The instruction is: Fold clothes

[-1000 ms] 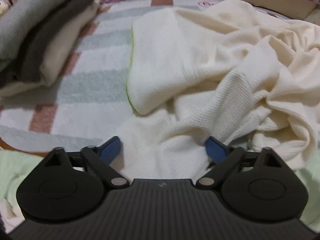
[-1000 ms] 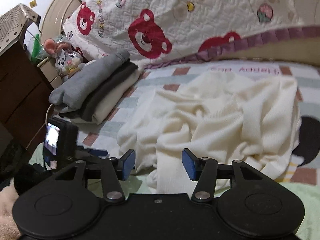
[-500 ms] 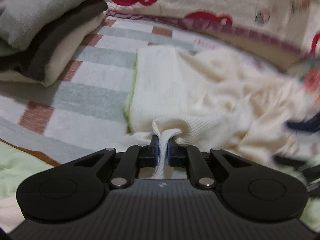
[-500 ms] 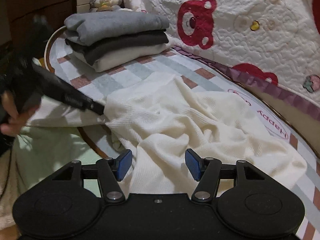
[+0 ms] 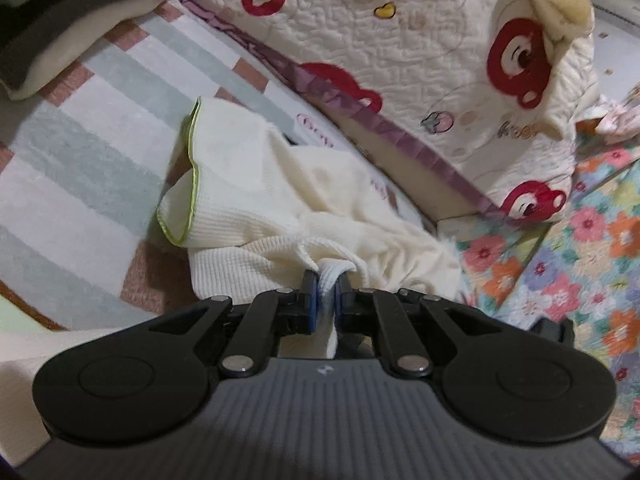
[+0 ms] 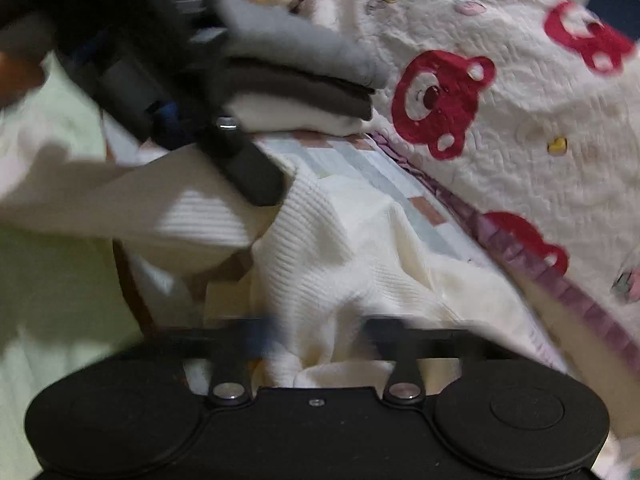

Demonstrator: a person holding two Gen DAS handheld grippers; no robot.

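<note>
White quilted cover with red bear prints (image 5: 420, 40) fills the far side in both views, well beyond the jaws, purple pleated trim (image 5: 360, 104) along its lower edge. Also in the right wrist view (image 6: 520, 100).

Striped fleece blanket in pale green, white and brown blocks (image 5: 80, 140) is the working surface, ahead and to the left of the left jaws.

Cream waffle-knit garment (image 5: 280, 196) lies crumpled on that blanket, directly ahead of the left jaws and running into them. One panel with a lime-green stitched edge (image 5: 192, 184) sits forward-left of the jaws, partly lifted off the blanket. Same garment in the right wrist view (image 6: 340, 264), spreading from between the right fingers outward.

Stack of folded clothes, grey over dark charcoal over cream (image 6: 304, 80), far ahead-left of the right jaws, on the blanket against the quilted cover. Left wrist view catches only its corner (image 5: 60, 20), far upper left.

Floral-print sheet in pink, orange and blue (image 5: 580, 264), off to the right of the left jaws.

Left gripper (image 5: 325, 298): jaws closed, pinching a bunched fold of the cream garment between the blue pads. It also shows in the right wrist view (image 6: 276, 196), blurred, up-left of the right jaws, tip against the garment.

Right gripper (image 6: 320, 330): fingers motion-blurred, a gap between them with cream fabric bulging in it. Can't tell whether they clamp it.
</note>
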